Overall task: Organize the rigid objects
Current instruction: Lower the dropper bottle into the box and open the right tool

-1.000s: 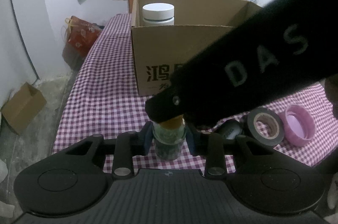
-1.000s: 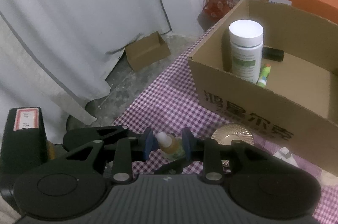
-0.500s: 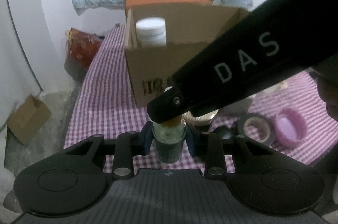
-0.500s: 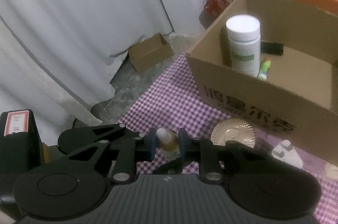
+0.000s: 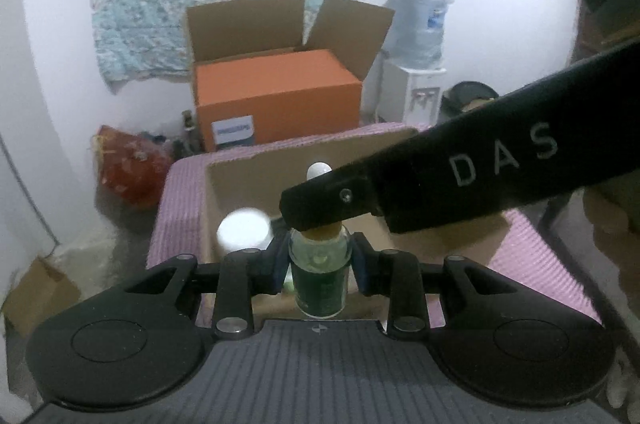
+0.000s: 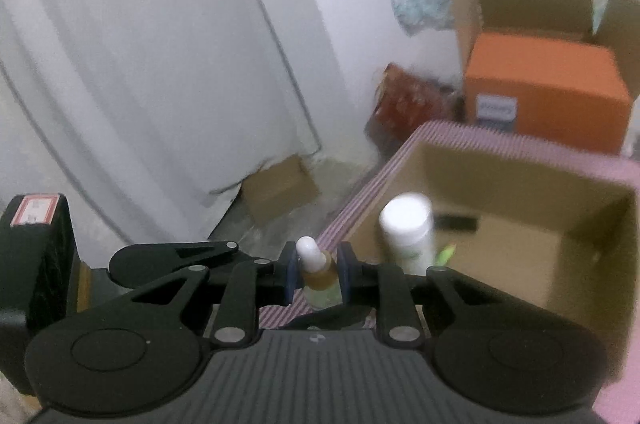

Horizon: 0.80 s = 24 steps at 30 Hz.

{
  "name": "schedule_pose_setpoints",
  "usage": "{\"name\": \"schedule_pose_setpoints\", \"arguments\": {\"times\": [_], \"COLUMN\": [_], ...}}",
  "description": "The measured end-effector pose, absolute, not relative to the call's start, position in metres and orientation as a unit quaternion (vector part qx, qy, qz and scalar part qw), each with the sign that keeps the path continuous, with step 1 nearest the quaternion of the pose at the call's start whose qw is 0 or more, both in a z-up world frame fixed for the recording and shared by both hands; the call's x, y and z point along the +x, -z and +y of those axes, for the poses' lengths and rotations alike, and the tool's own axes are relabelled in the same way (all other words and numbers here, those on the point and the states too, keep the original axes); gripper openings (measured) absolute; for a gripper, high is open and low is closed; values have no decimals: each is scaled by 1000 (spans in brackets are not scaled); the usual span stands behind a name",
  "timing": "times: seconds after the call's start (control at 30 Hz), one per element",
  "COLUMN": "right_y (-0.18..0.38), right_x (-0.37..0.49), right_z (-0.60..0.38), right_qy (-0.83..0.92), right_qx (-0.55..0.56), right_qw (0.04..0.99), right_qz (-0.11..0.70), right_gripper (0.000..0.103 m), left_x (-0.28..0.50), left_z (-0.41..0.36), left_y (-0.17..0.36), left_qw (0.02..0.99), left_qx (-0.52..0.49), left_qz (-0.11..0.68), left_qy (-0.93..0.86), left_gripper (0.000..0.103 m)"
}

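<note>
Both grippers have risen above the box (image 6: 532, 224); left gripper (image 5: 319, 262) and right gripper (image 6: 318, 274) each clamp one small bottle (image 5: 319, 280), lower centre.

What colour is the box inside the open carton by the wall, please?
Orange box, with a small white label; clearest in the left wrist view.

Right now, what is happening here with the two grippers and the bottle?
A person holds a gripper in each hand, and both clamp one small dropper bottle. The left gripper grips its green body, and the right gripper pinches its neck, just under the white tip. The bottle is held upright in the air near the front edge of an open cardboard box. In this box a white jar already stands.
</note>
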State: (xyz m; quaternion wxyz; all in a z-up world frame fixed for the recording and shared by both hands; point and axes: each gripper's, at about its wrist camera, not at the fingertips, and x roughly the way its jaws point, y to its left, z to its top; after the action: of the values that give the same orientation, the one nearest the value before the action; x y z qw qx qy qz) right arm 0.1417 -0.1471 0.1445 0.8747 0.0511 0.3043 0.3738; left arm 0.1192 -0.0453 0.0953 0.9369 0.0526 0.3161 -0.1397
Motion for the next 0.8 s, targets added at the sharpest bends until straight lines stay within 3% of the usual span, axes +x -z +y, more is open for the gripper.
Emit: {"name": "schedule_pose_setpoints", "arguments": {"times": [0.27, 0.8], "right_y": [-137, -67], "right_x": [236, 347], "right_z": [-179, -218], "right_qy": [-325, -293], "right_qx": [88, 143], "right_qw": [871, 849], "right_qz": [358, 417], "right_gripper": [22, 21], "left_x": [208, 287], "left_z": [-70, -109], "left_y": [-74, -27], "left_qw": [908, 885], "left_qx": [45, 60], "left_qz": [383, 437], "left_qy": [166, 147], "left_gripper": [32, 32]}}
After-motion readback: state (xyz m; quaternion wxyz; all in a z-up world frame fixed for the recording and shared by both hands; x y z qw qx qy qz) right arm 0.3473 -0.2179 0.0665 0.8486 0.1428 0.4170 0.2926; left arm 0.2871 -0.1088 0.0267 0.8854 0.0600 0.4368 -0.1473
